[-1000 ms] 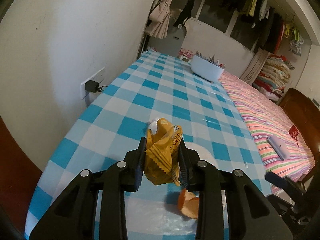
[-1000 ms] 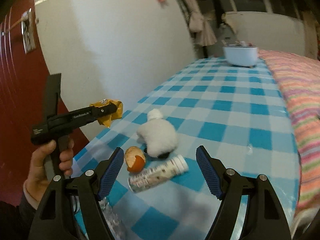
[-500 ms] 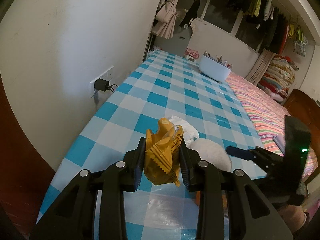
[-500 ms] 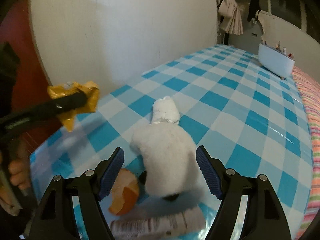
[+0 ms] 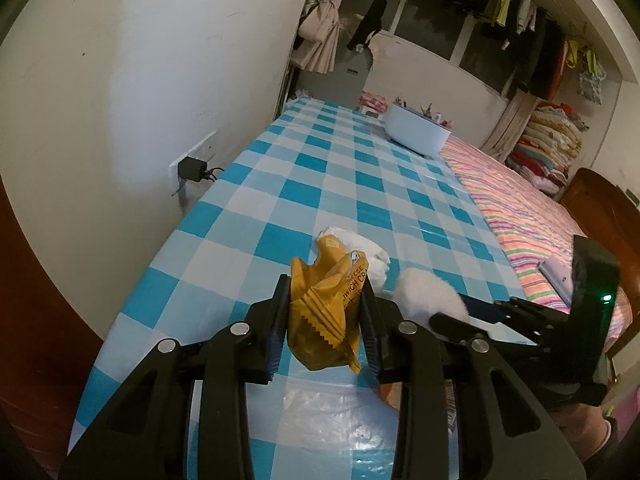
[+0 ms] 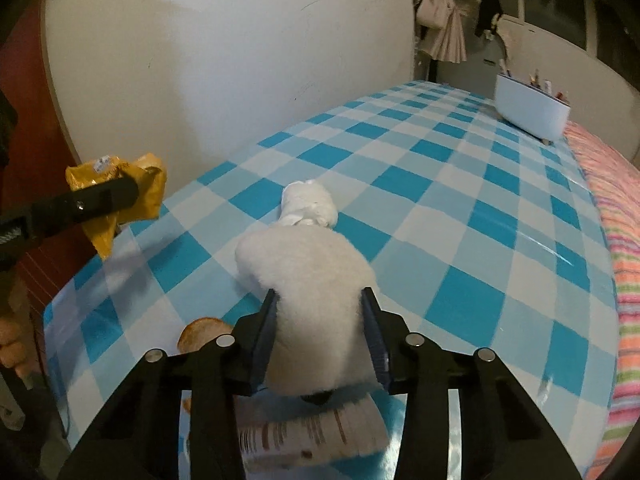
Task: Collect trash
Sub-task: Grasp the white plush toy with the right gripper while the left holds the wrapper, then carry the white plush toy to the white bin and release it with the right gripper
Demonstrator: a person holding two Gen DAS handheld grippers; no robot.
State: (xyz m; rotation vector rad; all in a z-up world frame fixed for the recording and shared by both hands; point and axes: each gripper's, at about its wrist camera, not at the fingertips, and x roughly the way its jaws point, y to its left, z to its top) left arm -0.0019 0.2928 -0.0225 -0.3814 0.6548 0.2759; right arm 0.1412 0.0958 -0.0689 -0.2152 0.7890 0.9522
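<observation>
**Two grippers, two bits of trash, both clamped**

Two grabs at once here. Our right gripper (image 6: pixel 322 336) has just been closing and its pads now squeeze the near end of the fluffy white thing (image 6: pixel 308 292), which lies straight ahead of the jaws, long axis running away from us toward the crumpled white tissue (image 6: pixel 308 204) touching its far end. Our left gripper (image 5: pixel 325 328) is clenched on the yellow cracker wrapper (image 5: pixel 326 312), held up off to the left. An eggshell half (image 6: pixel 202 330) and a printed tube (image 6: pixel 312 436) sit just under the right gripper. It's all on a blue checked tablecloth (image 6: pixel 460 208) along a white wall (image 6: pixel 224 60), a white tub (image 6: pixel 530 110) at the far end.
</observation>
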